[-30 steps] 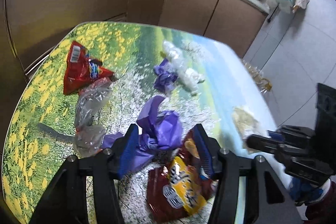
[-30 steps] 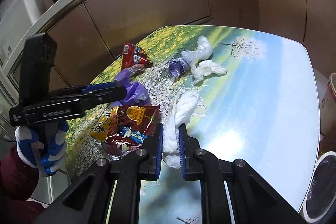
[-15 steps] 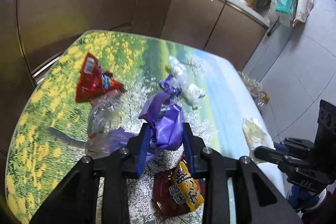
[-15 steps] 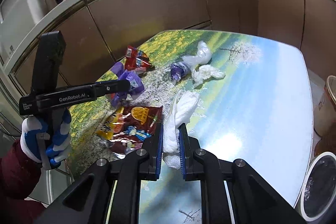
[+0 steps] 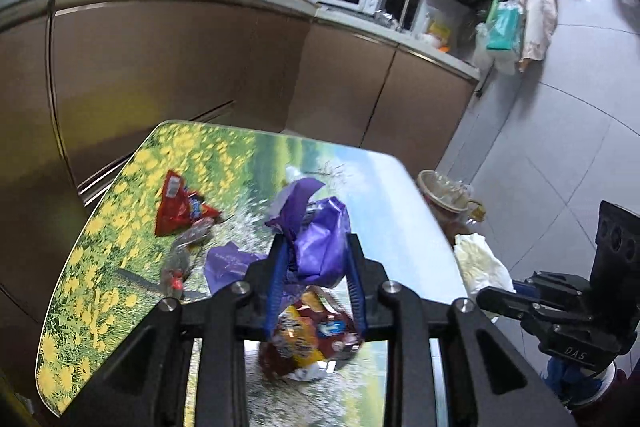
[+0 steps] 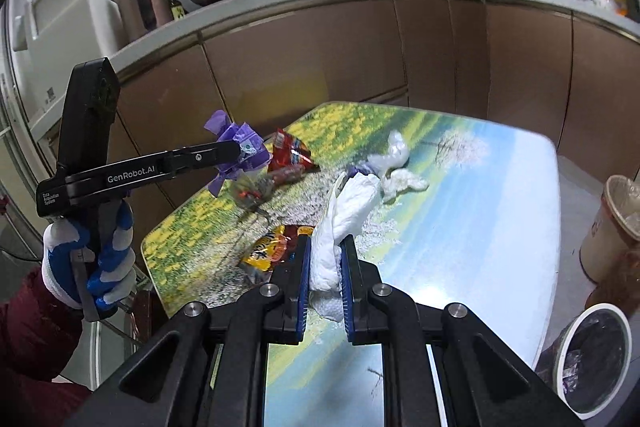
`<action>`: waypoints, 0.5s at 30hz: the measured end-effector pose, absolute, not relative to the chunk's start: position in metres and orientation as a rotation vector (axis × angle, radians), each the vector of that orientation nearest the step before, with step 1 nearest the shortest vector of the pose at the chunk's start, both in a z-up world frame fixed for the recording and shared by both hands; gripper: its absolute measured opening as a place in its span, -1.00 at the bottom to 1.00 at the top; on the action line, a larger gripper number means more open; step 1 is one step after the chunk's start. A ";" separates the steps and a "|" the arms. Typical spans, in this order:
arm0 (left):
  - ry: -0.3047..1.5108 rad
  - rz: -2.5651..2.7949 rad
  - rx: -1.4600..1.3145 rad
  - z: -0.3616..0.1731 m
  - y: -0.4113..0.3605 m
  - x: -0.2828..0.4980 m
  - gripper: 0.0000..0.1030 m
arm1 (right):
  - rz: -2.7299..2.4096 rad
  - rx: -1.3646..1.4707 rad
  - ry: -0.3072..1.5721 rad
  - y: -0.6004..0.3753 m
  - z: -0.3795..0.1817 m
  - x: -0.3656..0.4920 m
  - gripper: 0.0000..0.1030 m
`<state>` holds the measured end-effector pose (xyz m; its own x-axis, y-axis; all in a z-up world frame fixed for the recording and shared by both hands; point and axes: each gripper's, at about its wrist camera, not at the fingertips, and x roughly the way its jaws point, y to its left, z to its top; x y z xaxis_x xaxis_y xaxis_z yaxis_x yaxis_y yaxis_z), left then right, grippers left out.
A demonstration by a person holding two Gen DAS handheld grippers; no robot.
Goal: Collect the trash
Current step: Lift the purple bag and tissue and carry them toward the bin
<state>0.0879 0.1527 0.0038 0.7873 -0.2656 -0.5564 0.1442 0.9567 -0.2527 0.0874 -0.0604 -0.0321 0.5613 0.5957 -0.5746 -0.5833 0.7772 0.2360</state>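
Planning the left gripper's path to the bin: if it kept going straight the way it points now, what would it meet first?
Probably nothing soon. The left gripper, shut on the purple wrapper, is lifted off the table; ahead stand the brown cabinet doors. Depth is unclear.

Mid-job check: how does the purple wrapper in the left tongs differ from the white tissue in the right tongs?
The purple wrapper is glossy plastic film; the white tissue is matte, soft paper. The wrapper is bunched into a wide, loose wad with a flap sticking up; the tissue is a long, narrow twist running out past the fingertips. The left tongs stand wider around the wrapper than the right tongs around the tissue. Both are pinched and held above the table.
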 end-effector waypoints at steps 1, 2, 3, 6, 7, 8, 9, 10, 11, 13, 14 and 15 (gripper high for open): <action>0.621 -0.232 -0.196 0.008 0.147 0.085 -0.49 | 0.691 0.022 0.674 -0.064 -0.029 0.084 -0.73; 0.617 -0.240 -0.191 0.010 0.142 0.083 -0.49 | 0.688 0.025 0.663 -0.068 -0.026 0.080 -0.73; 0.612 -0.253 -0.185 0.013 0.136 0.082 -0.49 | 0.683 0.029 0.653 -0.073 -0.023 0.076 -0.73; 0.605 -0.293 -0.172 0.022 0.117 0.082 -0.49 | 0.661 0.048 0.626 -0.089 -0.016 0.070 -0.73; 0.604 -0.308 -0.169 0.025 0.111 0.082 -0.49 | 0.652 0.056 0.617 -0.095 -0.014 0.068 -0.73; 0.604 -0.328 -0.163 0.029 0.101 0.084 -0.49 | 0.642 0.064 0.607 -0.102 -0.012 0.068 -0.73; 0.605 -0.340 -0.156 0.031 0.093 0.086 -0.49 | 0.628 0.074 0.595 -0.111 -0.010 0.067 -0.73; 0.605 -0.356 -0.145 0.033 0.084 0.088 -0.49 | 0.614 0.083 0.584 -0.119 -0.008 0.067 -0.73; 0.609 -0.378 -0.134 0.036 0.072 0.092 -0.49 | 0.599 0.093 0.574 -0.128 -0.006 0.067 -0.73; 0.621 -0.415 -0.121 0.039 0.053 0.100 -0.49 | 0.559 0.119 0.556 -0.152 -0.004 0.067 -0.73; 0.628 -0.436 -0.112 0.040 0.041 0.105 -0.49 | 0.539 0.129 0.550 -0.162 -0.004 0.068 -0.73; 0.637 -0.459 -0.100 0.040 0.025 0.112 -0.49 | 0.505 0.142 0.542 -0.178 -0.004 0.070 -0.73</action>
